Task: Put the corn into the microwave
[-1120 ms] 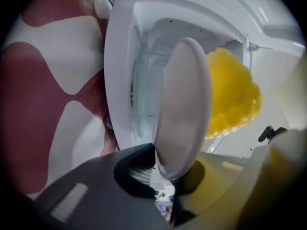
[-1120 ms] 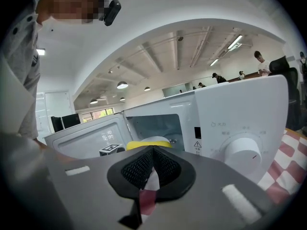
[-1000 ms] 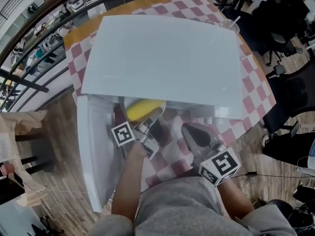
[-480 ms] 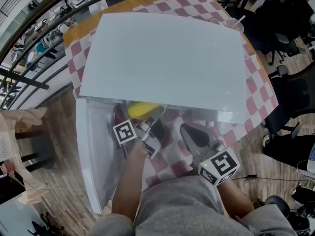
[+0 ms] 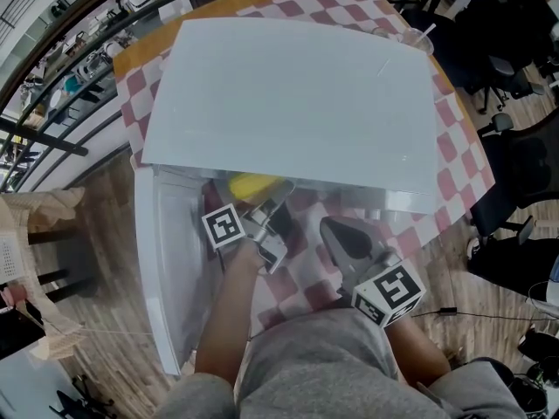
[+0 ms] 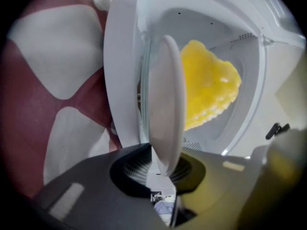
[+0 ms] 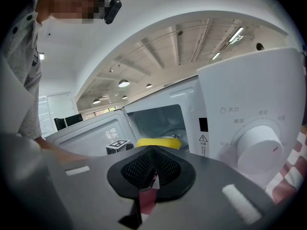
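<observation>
Corn [image 6: 208, 87] on its plate [image 6: 167, 99] is inside the microwave [image 5: 288, 103], left tool [image 6: 162, 171] clamped on the plate's rim, right tool [image 7: 152, 169] closed and empty; likely only release and withdrawal remain.

Open-plan office, swivel chairs [image 5: 515, 182], ceiling strip lights [image 7: 238, 32]

Object tally, both tools in view.
One white box-shaped microwave [image 5: 288, 103]; ahead of the left gripper [image 5: 276, 206], one yellow corn cob [image 5: 251, 184] and one round white plate [image 6: 167, 104]; with the right gripper [image 5: 332, 230], two grippers.
</observation>
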`<action>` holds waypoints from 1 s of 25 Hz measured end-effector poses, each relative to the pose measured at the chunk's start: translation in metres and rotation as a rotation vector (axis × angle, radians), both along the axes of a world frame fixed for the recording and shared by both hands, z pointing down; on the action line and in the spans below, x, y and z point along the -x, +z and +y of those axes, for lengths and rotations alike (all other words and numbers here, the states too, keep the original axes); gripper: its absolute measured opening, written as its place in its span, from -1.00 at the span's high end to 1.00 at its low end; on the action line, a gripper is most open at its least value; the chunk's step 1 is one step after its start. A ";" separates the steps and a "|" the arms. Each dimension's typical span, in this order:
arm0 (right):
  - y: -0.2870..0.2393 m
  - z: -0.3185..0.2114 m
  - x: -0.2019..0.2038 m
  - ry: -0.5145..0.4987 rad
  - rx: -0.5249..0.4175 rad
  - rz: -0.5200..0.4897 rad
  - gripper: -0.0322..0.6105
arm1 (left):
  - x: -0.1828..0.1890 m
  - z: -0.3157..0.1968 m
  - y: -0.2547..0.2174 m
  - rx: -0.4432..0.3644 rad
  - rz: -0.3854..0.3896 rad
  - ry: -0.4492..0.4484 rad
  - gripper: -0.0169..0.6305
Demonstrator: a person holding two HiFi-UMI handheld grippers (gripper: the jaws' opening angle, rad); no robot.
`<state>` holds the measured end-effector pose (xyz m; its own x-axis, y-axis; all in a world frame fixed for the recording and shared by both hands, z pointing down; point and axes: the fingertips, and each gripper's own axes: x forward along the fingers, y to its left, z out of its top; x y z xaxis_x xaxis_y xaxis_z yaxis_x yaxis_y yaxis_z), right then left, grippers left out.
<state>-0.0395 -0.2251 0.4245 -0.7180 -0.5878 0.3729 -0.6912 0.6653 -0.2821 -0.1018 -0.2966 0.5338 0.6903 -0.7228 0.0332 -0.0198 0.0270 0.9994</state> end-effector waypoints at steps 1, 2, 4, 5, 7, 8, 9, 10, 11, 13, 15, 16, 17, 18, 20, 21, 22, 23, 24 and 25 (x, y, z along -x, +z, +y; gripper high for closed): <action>0.000 0.001 0.001 -0.001 -0.002 0.001 0.91 | 0.000 0.001 -0.001 -0.012 -0.022 0.003 0.80; 0.000 0.001 0.001 -0.003 -0.004 0.001 0.91 | 0.001 0.001 -0.002 -0.027 -0.044 0.007 0.73; 0.000 0.002 0.002 -0.006 -0.011 0.001 0.91 | -0.002 0.004 -0.006 -0.053 -0.081 0.025 0.54; -0.001 0.003 0.002 -0.007 -0.013 0.003 0.91 | -0.004 0.007 -0.008 -0.063 -0.101 0.041 0.44; -0.001 0.005 0.004 -0.012 -0.014 0.008 0.91 | -0.009 0.015 -0.007 -0.085 -0.172 0.084 0.17; -0.001 0.007 0.005 -0.014 -0.015 0.009 0.91 | -0.010 0.018 -0.006 -0.106 -0.229 0.108 0.05; -0.001 0.008 0.005 -0.017 -0.018 0.011 0.91 | -0.011 0.021 -0.005 -0.130 -0.294 0.130 -0.04; -0.001 0.010 0.006 -0.020 -0.022 0.014 0.91 | -0.011 0.024 -0.003 -0.150 -0.361 0.148 -0.14; -0.001 0.012 0.007 -0.022 -0.027 0.019 0.91 | -0.010 0.027 -0.001 -0.166 -0.429 0.161 -0.24; -0.001 0.016 0.008 -0.025 -0.037 0.028 0.91 | -0.005 0.031 0.006 -0.191 -0.589 0.168 -0.35; -0.002 0.019 0.008 -0.024 -0.047 0.036 0.91 | 0.008 0.032 0.010 -0.210 -0.786 0.136 -0.38; -0.003 0.020 0.007 -0.022 -0.050 0.042 0.91 | 0.017 0.032 0.010 -0.218 -0.888 0.100 -0.42; -0.004 0.020 0.007 -0.019 -0.052 0.048 0.91 | 0.026 0.031 0.009 -0.229 -0.984 0.057 -0.42; -0.005 0.021 0.006 -0.015 -0.055 0.052 0.91 | 0.034 0.030 0.007 -0.242 -1.069 0.017 -0.42; -0.007 0.024 0.004 -0.004 -0.065 0.055 0.91 | 0.047 0.029 0.003 -0.270 -1.206 -0.043 -0.43; -0.008 0.025 0.002 0.002 -0.071 0.055 0.91 | 0.052 0.028 0.001 -0.280 -1.255 -0.067 -0.43; -0.009 0.026 0.001 0.009 -0.077 0.058 0.91 | 0.056 0.027 -0.002 -0.289 -1.287 -0.086 -0.43; -0.010 0.027 -0.002 0.017 -0.079 0.062 0.91 | 0.057 0.026 -0.003 -0.299 -1.305 -0.096 -0.44; -0.010 0.029 -0.004 0.024 -0.080 0.065 0.91 | 0.056 0.026 -0.004 -0.311 -1.315 -0.095 -0.43; -0.009 0.030 -0.007 0.032 -0.081 0.068 0.91 | 0.055 0.025 -0.004 -0.321 -1.319 -0.088 -0.41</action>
